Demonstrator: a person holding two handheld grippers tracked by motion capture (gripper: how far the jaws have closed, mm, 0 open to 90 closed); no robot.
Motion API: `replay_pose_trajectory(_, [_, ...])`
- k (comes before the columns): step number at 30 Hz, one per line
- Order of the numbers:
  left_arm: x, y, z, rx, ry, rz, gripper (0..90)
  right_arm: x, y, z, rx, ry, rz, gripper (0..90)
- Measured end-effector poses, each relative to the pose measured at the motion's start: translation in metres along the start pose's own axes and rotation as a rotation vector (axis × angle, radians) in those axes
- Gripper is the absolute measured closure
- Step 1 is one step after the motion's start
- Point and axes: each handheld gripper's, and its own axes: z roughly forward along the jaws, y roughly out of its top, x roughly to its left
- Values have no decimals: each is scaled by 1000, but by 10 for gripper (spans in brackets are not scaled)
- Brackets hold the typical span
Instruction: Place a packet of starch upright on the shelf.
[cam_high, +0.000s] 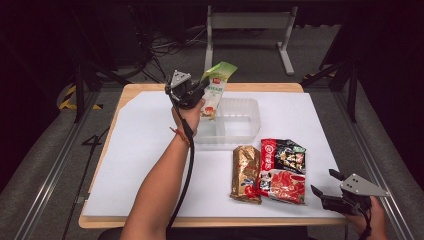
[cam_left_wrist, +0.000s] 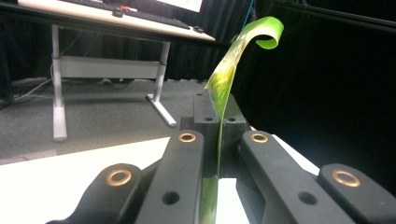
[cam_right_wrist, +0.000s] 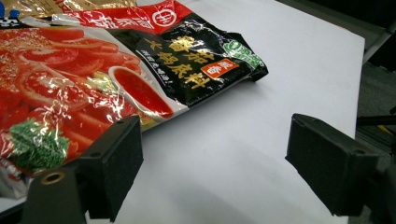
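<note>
Clamping green sachet (cam_high: 216, 87), writing illegible: left gripper (cam_high: 192, 95) | right gripper (cam_high: 326, 186) agape, empty | red packet (cam_right_wrist: 84, 79): 番茄

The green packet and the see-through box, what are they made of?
The green packet, pinched in the left gripper, looks like thin glossy plastic film: its top curls over. The clear box looks like stiff, slightly frosted plastic; the table shows through it.

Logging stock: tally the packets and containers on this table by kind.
Green-and-white packet, held up in the left tongs: 1
Gold packet: 1
Red-and-black packet: 1
Clear plastic tub: 1
Total: 4
</note>
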Motion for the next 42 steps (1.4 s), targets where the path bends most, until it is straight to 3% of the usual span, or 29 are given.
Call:
replay_pose_trajectory(3, [1,-1,2,3,-67,-2,881,1,-2,-4,0,-6,6,189])
replay_pose_trajectory(6, [-3,1,-3,17,-98,44,848,1,-4,-6,4,-10,6,189])
replay_pose_trajectory(9, [-4,0,-10,66,-110,84,837,1,-4,-7,6,-14,5,190])
replay_pose_trajectory(13, [2,-4,-20,83,-145,90,820,3,-4,-7,13,-15,3,189])
replay_pose_trajectory(16, [4,-7,-30,106,-165,140,795,4,-3,-5,18,-11,-8,186])
replay_pose_trajectory(18, [4,-9,-32,110,-178,152,796,4,-2,-4,21,-9,-10,186])
replay_pose_trajectory(22, [3,-16,-39,163,-198,223,756,5,-2,-2,30,-6,-20,185])
replay_pose_trajectory(23, [2,-20,-41,180,-194,260,749,5,-2,-2,30,-5,-21,184])
replay_pose_trajectory(28, [3,-35,-48,256,-197,328,743,5,-2,-1,29,-2,-23,184])
replay_pose_trajectory(34, [12,-47,-57,311,-187,325,700,6,-1,2,34,5,-26,184])
replay_pose_trajectory(42, [12,-59,-62,438,-151,434,650,5,-1,3,38,5,-25,184])
